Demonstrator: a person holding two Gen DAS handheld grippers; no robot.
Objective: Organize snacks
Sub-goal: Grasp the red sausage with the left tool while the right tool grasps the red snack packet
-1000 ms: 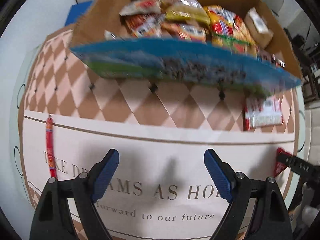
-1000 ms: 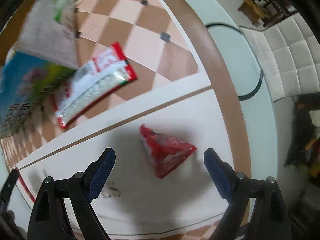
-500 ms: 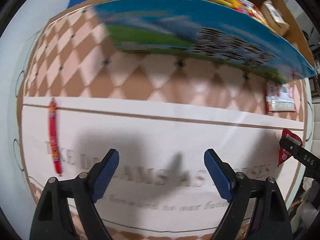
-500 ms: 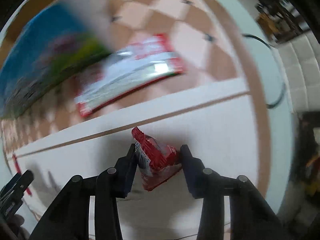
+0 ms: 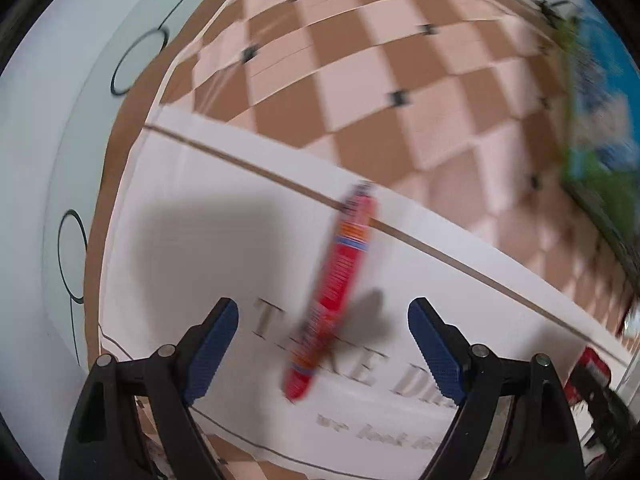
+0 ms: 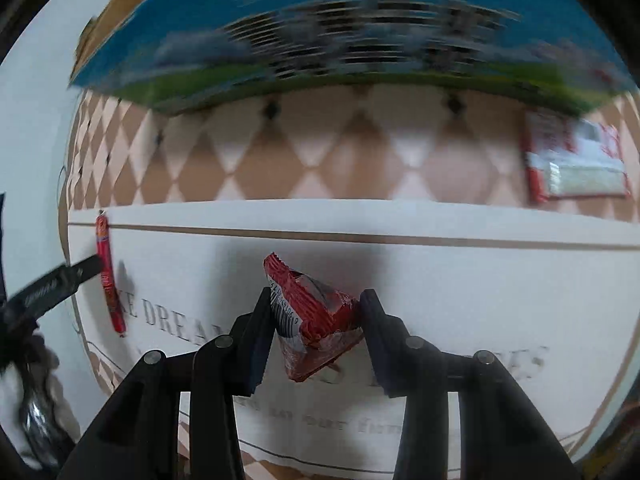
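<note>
My right gripper (image 6: 316, 312) is shut on a small red triangular snack packet (image 6: 312, 320), lifted above the white mat. A long red sausage stick (image 5: 334, 292) lies on the mat between the open jaws of my left gripper (image 5: 323, 322), which hovers straight over it without touching. In the right wrist view the same sausage stick (image 6: 108, 276) lies at the far left, with a finger of the left gripper (image 6: 52, 284) beside it. A flat red-and-white snack pack (image 6: 576, 164) lies on the checkered cloth at the right.
A big cardboard box with a blue and green printed side (image 6: 340, 40) stands behind the checkered cloth (image 6: 320, 152). The white mat with grey lettering (image 5: 200, 240) covers the near table. The pale table rim (image 5: 48, 140) curves off to the left.
My right gripper closed on the red triangular packet and swung towards the box. My left gripper swept left across the mat until the sausage stick lay between its jaws.
</note>
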